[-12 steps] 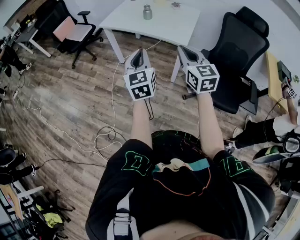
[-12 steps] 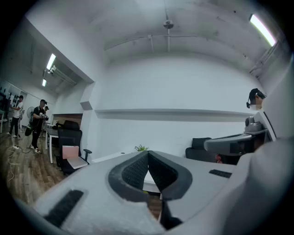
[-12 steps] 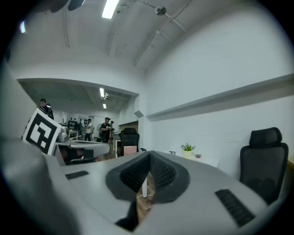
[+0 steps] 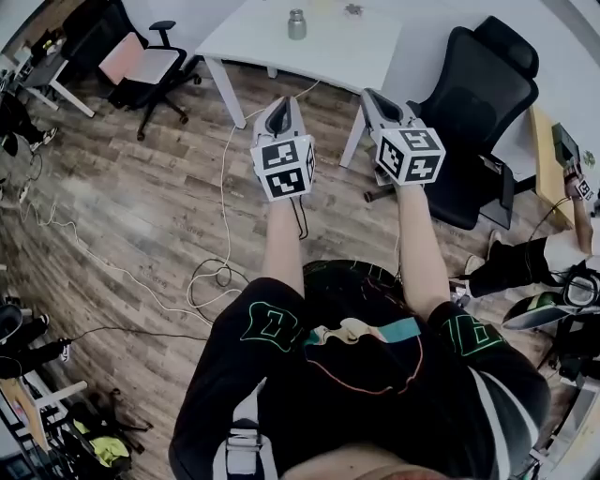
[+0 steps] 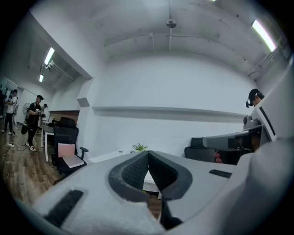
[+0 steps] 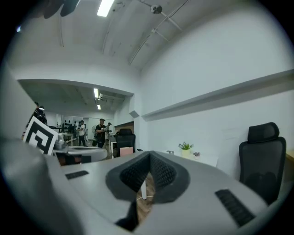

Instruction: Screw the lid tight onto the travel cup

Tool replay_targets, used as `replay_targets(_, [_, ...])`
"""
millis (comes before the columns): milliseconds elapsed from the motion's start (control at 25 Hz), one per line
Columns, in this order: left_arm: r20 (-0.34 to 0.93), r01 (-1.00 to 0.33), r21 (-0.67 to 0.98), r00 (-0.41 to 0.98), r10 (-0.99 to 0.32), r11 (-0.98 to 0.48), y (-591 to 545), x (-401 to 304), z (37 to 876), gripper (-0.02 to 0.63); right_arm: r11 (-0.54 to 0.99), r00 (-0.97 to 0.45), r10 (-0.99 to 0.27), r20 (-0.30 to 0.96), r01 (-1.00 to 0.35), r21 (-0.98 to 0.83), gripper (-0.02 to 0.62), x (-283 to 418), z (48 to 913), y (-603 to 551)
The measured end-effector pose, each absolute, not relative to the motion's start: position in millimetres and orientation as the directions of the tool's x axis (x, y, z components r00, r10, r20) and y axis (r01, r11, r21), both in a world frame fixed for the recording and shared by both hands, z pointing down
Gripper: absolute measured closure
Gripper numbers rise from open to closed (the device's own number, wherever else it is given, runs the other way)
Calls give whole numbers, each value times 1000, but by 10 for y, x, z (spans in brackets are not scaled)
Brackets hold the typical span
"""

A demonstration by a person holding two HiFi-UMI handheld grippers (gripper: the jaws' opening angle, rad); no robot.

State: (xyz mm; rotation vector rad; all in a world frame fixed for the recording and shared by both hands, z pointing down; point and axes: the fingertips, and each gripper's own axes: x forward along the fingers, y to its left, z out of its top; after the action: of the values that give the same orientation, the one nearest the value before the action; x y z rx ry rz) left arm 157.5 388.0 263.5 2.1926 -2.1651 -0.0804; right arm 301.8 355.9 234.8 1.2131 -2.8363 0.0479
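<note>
Head view: person stands on the wood floor (image 4: 141, 216), well back from the white surface (image 4: 356, 52) at 12 o'clock. Travel cup (image 4: 297, 23), metal, stands upright on the surface, at about 12 o'clock from the left gripper (image 4: 278, 103). Whether a lid already sits on it is too small to tell.

Left gripper view: jaws together, nothing between them. Right gripper (image 4: 371, 96): jaws likewise together and empty, with a black office chair (image 4: 483, 103) at its 3 o'clock. Both grippers are held level, pointing toward the surface, well apart from the cup.

Step in hand, judged: approach, no contact yet. Next move calls for closing in on the surface and opening both jaws, one to steady the cup body and the other to take the lid.
</note>
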Motion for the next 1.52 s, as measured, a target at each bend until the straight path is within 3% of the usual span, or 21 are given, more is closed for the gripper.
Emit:
replay_targets(800, [56,-984,180,16,-998,-6,3725,1070,2992,597,691,-689,-711,139,-722,-38,591,2589,2608,3407])
replay_targets(1520, [35,-972,233,20,-999,-12,2773,691,3118,598,724,-725,-675,136,-686,-63,591,2181,2677,2401])
